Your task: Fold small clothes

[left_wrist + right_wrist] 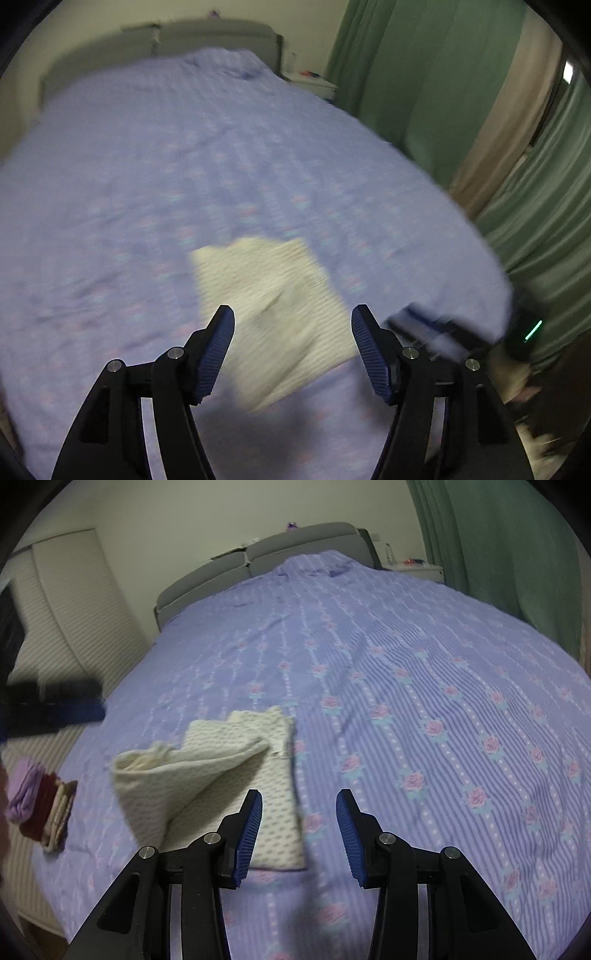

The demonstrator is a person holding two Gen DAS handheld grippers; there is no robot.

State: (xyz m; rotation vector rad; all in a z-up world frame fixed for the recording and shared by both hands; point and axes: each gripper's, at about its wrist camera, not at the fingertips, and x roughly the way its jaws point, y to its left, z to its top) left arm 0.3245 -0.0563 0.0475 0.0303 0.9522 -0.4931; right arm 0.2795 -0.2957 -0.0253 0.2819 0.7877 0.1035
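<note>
Cream knit garment (pixel 221 782) on bedspread (pixel 406 701), left of right gripper's (pixel 299 829) parted jaws

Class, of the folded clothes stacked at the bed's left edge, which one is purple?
The outermost, leftmost piece; beside it sit a dark red one and beige ones.

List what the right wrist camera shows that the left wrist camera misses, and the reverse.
Only the right wrist view: a stack of folded clothes, purple, dark red and beige, at the bed's left edge; the left gripper as a blurred shape; the garment's top layer turned over in a diagonal fold.

Only the left wrist view: a dark device with a green light by the curtain, and its own open gripper over the garment.

Both: the cream garment on the purple floral bedspread, the grey headboard, green curtains.
</note>
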